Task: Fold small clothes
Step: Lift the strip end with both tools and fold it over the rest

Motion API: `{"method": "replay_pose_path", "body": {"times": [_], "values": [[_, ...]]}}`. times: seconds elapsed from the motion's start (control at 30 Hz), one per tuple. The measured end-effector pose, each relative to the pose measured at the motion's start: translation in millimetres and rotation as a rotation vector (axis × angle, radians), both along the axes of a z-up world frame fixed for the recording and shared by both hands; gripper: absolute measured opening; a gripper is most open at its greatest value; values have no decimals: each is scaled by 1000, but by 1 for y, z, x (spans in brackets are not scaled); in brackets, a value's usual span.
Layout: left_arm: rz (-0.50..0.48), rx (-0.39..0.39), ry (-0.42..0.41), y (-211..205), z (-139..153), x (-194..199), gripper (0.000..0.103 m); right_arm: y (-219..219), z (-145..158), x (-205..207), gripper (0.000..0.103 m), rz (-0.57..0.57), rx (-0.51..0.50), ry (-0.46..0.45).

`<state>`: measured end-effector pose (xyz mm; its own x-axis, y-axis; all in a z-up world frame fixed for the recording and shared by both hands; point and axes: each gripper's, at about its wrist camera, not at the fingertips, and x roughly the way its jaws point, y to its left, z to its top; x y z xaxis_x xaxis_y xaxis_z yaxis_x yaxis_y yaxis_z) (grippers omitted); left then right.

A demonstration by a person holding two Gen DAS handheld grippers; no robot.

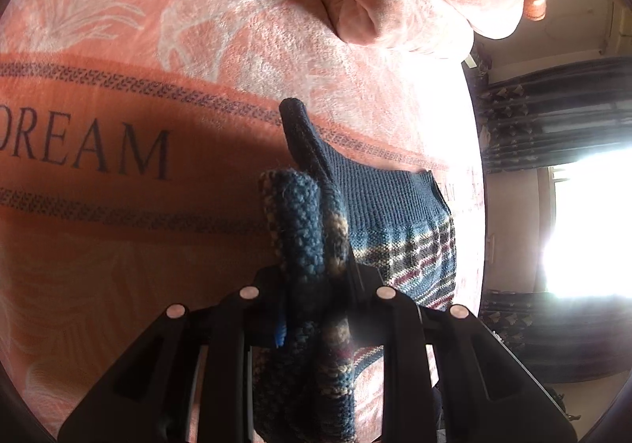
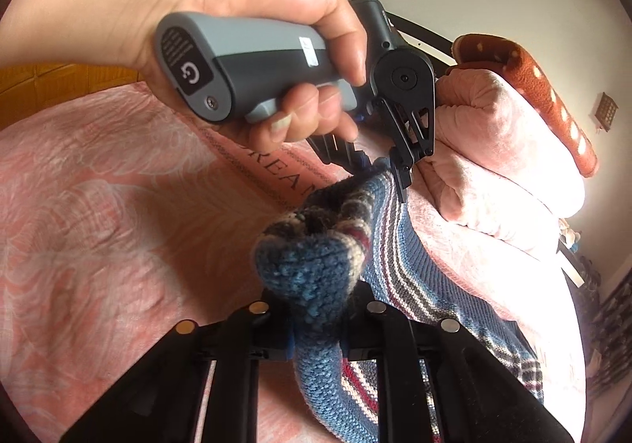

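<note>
Knitwear, blue and striped, hangs between your two grippers above the pink blanket. Your left gripper pinches one bunched edge; your right gripper clamps another.

In the left wrist view, the bunched blue knitted garment covers the tips of the left gripper, so the contact between its fingers cannot be seen, and the garment's lower part runs off the bottom edge. In the right wrist view a wad of the same knit hides the tips of the right gripper. The word printed on the pink blanket is cut by the left edge, reading only "DREAM". The window is blown out to white. The person's hand is cropped at the wrist.
</note>
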<state>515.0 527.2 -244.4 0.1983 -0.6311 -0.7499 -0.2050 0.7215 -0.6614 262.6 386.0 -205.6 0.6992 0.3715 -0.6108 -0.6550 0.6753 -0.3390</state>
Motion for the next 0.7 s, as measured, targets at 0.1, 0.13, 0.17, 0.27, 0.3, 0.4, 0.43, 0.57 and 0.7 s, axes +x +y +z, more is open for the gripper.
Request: {"method": "replay_pose_path", "body": {"times": [0.1,0.13,0.17,0.27,0.3,0.4,0.43,0.57,0.7], "values": [[-6,16,-16,-11,20,3,21,-12,15,0,14,-18,21,-13],[-8,19,-23,-14,26,3,21,-17,20,2,14,-24,29,-14],[-9,23,-28,-19,32,4,21,-22,25,3,14,-31,37,-17],[-13,36,-44,-33,50,7,21,-37,38,6,13,-53,63,-23],[-17,41,-50,-39,56,9,21,-42,43,8,13,-60,72,-21],[-24,53,-65,-55,72,12,21,-57,53,10,13,-78,81,-28],[-27,56,-70,-61,77,14,21,-62,56,11,13,-84,86,-30],[-44,76,-87,-82,96,17,21,-84,69,15,13,-113,113,-32],[-61,85,-106,-105,110,23,21,-103,76,17,12,-139,125,-44]]}}
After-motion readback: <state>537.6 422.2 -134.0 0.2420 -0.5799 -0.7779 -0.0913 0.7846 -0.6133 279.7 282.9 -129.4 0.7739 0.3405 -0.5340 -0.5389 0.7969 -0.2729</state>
